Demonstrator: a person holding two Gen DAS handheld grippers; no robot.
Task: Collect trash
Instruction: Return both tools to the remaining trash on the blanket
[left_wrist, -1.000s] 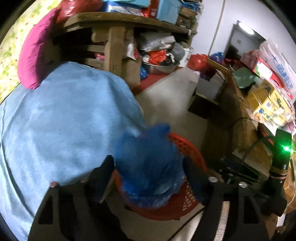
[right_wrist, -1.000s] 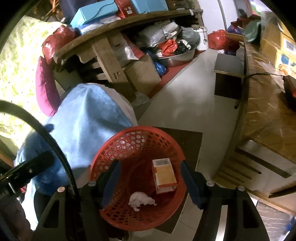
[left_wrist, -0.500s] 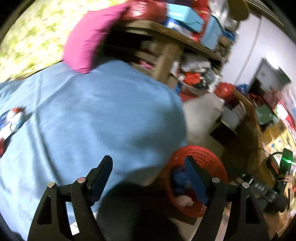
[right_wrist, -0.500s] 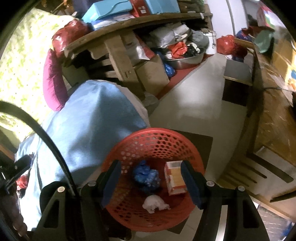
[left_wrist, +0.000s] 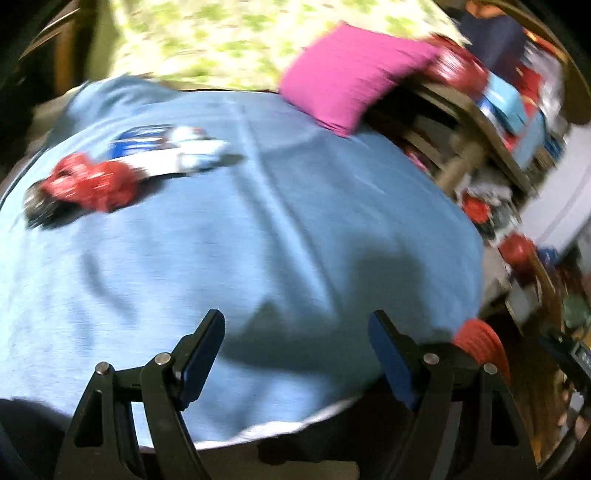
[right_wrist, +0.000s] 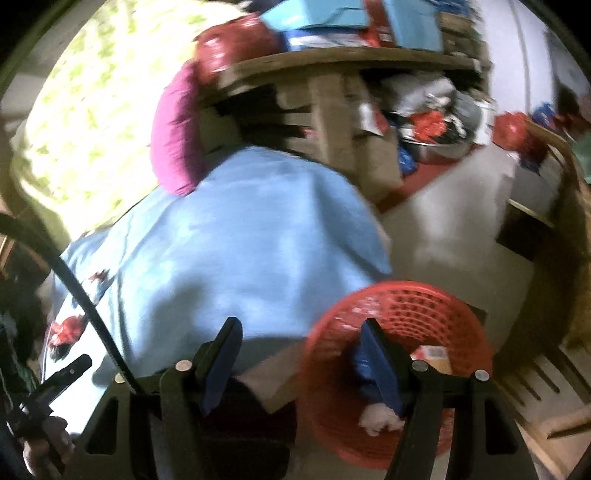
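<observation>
Trash (left_wrist: 88, 186) on blue cloth (left_wrist: 258, 229): left view; basket (right_wrist: 399, 369) contents: right. Both claws wide, empty.

Both fisheye views are dim and smeared by motion blur, with straight lines bowed near the black circular rims. The yellow-green floral curtain (left_wrist: 229, 33) glows overexposed with daylight from behind. A soft dark shadow falls across the light blue fabric cover (left_wrist: 258, 229). Cluttered wooden shelving (right_wrist: 332, 62) is streaked, its detail unreadable.
</observation>
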